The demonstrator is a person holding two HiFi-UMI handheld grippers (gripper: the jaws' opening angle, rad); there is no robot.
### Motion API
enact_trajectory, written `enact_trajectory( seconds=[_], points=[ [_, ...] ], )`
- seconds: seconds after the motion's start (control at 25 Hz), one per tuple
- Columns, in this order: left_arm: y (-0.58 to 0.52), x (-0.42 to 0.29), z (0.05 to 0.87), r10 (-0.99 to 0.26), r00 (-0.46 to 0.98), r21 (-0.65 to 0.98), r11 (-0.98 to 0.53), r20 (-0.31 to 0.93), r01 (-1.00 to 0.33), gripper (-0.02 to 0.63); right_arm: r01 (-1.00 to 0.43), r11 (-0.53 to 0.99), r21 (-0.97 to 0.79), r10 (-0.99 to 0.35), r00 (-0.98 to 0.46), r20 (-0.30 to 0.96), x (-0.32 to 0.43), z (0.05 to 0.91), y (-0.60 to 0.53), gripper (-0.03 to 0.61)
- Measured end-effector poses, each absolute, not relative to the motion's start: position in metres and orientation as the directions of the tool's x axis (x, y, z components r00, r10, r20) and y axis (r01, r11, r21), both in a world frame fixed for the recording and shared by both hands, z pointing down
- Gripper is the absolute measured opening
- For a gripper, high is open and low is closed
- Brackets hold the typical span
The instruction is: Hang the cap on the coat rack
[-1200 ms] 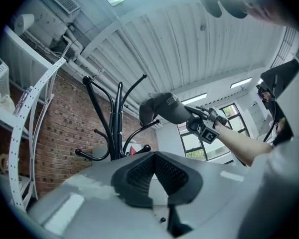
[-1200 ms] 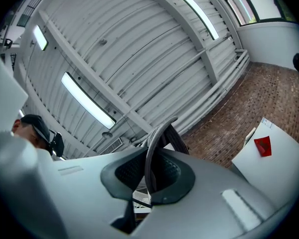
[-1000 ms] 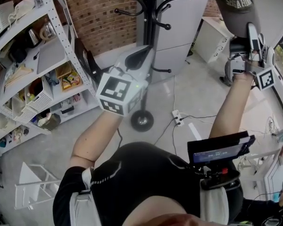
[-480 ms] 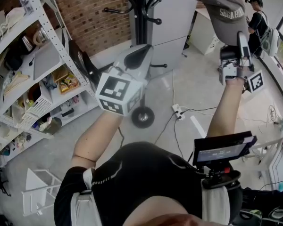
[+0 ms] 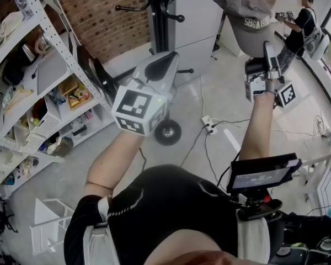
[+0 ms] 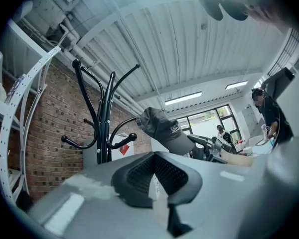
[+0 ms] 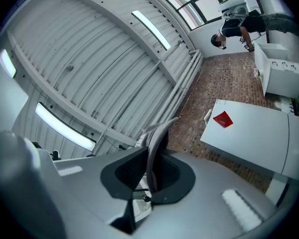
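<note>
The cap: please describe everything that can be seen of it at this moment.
The cap is a grey, soft-looking fabric baseball cap with pale lettering on its front panel above a stiff curved brim. It is held high, brim pointing down, with the right hand-held gripper shut on the brim's edge, which shows edge-on between the pads in the right gripper view. It hangs just right of the black coat rack, not yet set on a hook; whether it touches one cannot be told.
</note>
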State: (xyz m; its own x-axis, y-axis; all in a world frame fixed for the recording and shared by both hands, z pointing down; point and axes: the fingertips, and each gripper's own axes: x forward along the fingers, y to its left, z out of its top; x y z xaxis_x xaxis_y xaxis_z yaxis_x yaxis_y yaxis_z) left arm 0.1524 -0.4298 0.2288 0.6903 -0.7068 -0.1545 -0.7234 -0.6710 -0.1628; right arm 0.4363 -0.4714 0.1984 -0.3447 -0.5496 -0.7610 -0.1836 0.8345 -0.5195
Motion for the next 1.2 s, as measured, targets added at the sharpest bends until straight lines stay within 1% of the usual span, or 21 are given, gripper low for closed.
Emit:
enact_trajectory(
  seconds=[0.48,0.76,1.2],
  points=[
    [-0.432,0.148,0.234,-0.715,0.685,-0.139,-0.670,-0.143,-0.729,0.003,-0.082,0.819,-0.567,-0.561,-0.321,-0.763,0.425,0.249,-0.495,0.057],
    [-0.432,0.141,0.235,-0.736,0.662,-0.145,-0.646,-0.140,-0.749,0.003,0.006,0.828,-0.561,-0.531,-0.311,-0.788,0.419,0.269,-0.506,0.072],
    [-0.434,0.135,0.244,-0.760,0.638,-0.138,-0.624,-0.122,-0.769,0.003,0.044,0.815,-0.578,-0.537,-0.318,-0.781,0.404,0.297,-0.533,0.118]
  ],
)
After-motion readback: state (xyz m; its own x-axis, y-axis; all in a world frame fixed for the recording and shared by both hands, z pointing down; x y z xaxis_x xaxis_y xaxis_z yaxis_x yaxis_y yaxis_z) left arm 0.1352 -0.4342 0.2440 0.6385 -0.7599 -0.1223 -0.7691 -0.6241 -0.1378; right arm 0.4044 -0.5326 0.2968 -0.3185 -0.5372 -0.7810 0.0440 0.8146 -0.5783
